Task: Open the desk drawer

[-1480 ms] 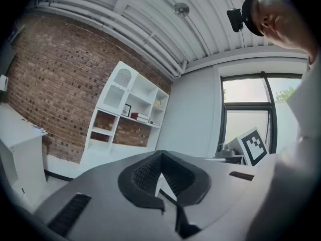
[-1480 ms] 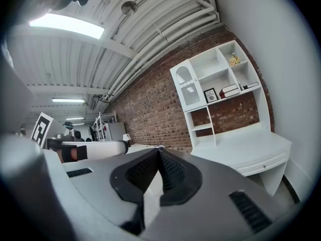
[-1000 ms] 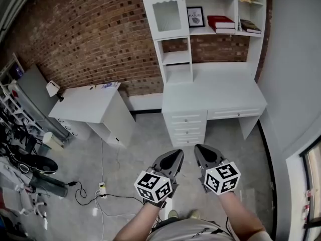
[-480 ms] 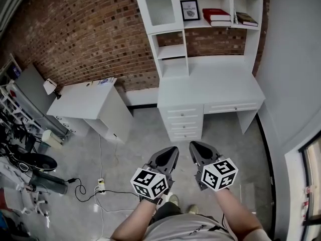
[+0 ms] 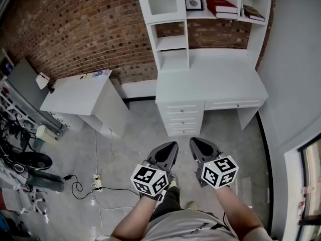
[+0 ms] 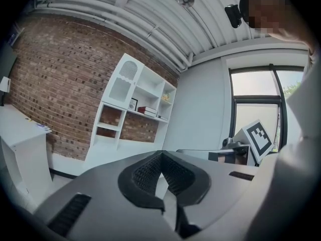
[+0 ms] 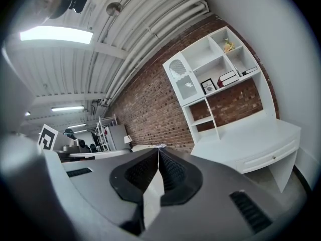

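Observation:
The white desk (image 5: 210,82) with its shelf unit stands against the brick wall. It has a stack of three drawers (image 5: 183,118) on its left side and a wide shallow drawer (image 5: 233,104) under the top. All are closed. The wide drawer (image 7: 265,158) also shows in the right gripper view. My left gripper (image 5: 172,145) and right gripper (image 5: 193,141) hover side by side over the floor, well short of the desk. Both point towards it. In the gripper views the left gripper (image 6: 161,153) and right gripper (image 7: 158,149) have their jaws together, with nothing between them.
A smaller white table (image 5: 75,100) stands left of the desk. Cables and a power strip (image 5: 95,186) lie on the grey floor at the left, beside cluttered racks (image 5: 15,149). A grey wall and a window (image 5: 307,185) close off the right side.
Both grippers have moved a little forward towards the desk and slightly down, still shut. The head view has shifted, and a leg now shows below the left gripper.

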`<state>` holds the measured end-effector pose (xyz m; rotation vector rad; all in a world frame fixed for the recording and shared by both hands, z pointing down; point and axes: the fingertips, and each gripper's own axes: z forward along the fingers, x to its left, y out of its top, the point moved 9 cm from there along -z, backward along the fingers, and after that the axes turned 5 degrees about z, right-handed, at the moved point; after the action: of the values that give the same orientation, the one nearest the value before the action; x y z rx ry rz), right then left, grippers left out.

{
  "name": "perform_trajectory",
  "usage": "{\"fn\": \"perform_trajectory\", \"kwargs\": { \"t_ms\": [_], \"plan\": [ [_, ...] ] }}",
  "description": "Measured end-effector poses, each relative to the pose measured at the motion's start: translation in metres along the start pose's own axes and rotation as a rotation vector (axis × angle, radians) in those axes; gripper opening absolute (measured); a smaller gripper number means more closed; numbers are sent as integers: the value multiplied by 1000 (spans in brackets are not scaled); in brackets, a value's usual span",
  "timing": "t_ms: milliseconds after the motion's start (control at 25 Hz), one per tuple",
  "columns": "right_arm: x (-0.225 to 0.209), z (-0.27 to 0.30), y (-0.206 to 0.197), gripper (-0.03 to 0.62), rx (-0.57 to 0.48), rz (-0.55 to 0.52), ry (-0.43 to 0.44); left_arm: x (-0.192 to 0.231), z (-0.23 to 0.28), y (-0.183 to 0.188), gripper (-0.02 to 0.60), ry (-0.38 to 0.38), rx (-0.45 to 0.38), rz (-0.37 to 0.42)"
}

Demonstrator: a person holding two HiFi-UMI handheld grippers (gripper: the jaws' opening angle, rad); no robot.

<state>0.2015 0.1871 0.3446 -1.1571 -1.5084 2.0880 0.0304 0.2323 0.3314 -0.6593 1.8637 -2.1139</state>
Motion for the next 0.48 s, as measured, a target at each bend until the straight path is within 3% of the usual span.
{"fn": "perform_trajectory", "kwargs": {
  "t_ms": [480],
  "plan": [
    [-50, 144, -3, 20, 57, 23, -124, 140, 86, -11, 12, -63, 23, -4]
  ]
}}
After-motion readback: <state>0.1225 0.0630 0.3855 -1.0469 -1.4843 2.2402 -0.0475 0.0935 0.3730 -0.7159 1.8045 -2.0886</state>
